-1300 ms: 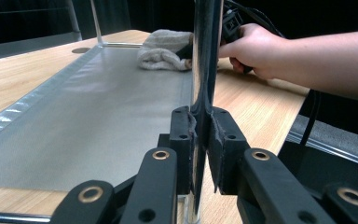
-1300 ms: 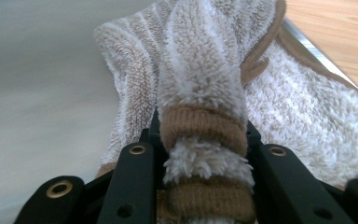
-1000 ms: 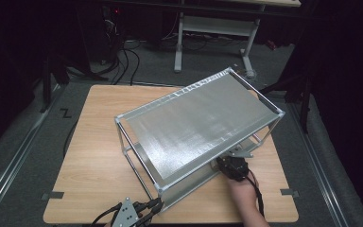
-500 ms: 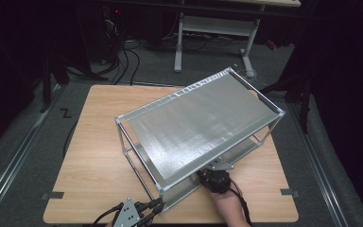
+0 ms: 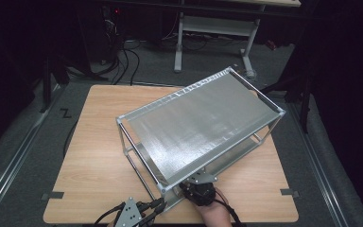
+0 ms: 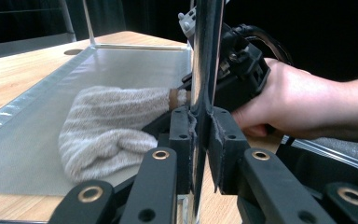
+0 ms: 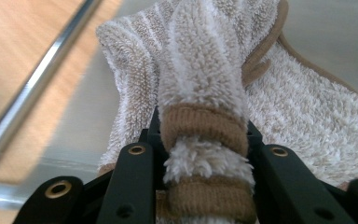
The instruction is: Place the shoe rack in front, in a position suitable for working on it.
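Observation:
A metal rack (image 5: 198, 123) with two mesh shelves stands askew on the wooden table (image 5: 94, 142). My left gripper (image 5: 159, 203) sits at the rack's near corner, shut on the upright corner post (image 6: 205, 46); its own view shows the post squeezed between the left gripper's (image 6: 199, 128) pads. A beige striped towel (image 6: 112, 130) with brown trim lies bunched on the lower shelf (image 6: 121, 65). My right gripper (image 5: 197, 188) reaches under the top shelf from the near side. The right gripper (image 7: 205, 154) is shut on a gathered fold of the towel (image 7: 200, 70).
The hand holding the right gripper (image 6: 184, 87) is close beside the clamped post, to its right in the left gripper view. Table legs (image 5: 179, 42) and cables (image 5: 123, 56) lie on the dark floor beyond the far edge. Bare wood lies left of the rack.
The right hand and gripper have slid left along the rack's near side, toward the near corner and the left gripper. The left gripper and the rack have stayed put.

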Motion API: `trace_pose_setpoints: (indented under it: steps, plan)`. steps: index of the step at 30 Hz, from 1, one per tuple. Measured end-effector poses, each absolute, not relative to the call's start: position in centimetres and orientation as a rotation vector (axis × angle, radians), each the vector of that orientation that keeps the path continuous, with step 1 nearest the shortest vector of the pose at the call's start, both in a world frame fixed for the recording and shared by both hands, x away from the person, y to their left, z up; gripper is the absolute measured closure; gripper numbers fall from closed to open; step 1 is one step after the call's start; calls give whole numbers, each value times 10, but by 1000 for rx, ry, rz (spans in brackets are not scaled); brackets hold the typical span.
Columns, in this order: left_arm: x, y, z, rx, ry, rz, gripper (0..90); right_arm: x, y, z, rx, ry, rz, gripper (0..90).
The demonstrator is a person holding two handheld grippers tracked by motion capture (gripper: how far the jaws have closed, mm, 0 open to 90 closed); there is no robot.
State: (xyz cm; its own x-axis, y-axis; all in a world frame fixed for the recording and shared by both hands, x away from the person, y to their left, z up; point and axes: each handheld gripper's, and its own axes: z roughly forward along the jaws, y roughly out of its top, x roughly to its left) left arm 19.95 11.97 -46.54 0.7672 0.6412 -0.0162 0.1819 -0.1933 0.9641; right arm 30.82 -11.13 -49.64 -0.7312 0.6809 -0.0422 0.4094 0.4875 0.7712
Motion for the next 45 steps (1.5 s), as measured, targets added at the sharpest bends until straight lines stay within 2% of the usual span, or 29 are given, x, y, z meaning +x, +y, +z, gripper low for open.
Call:
trace_pose_setpoints:
  steps: [7,24,36,45]
  plan:
    - [202,114,-466,1750,640,467,802,295,-99,-496,968,2430,1137,683]
    - [205,111,-465,1759,629,469,802,280,-87,-497,862,2483,1193,682]
    - [204,112,-465,1759,633,467,803,297,-99,-499,905,2438,1163,678]
    - [202,115,-465,1761,633,468,803,332,-138,-500,1005,2347,1096,677]
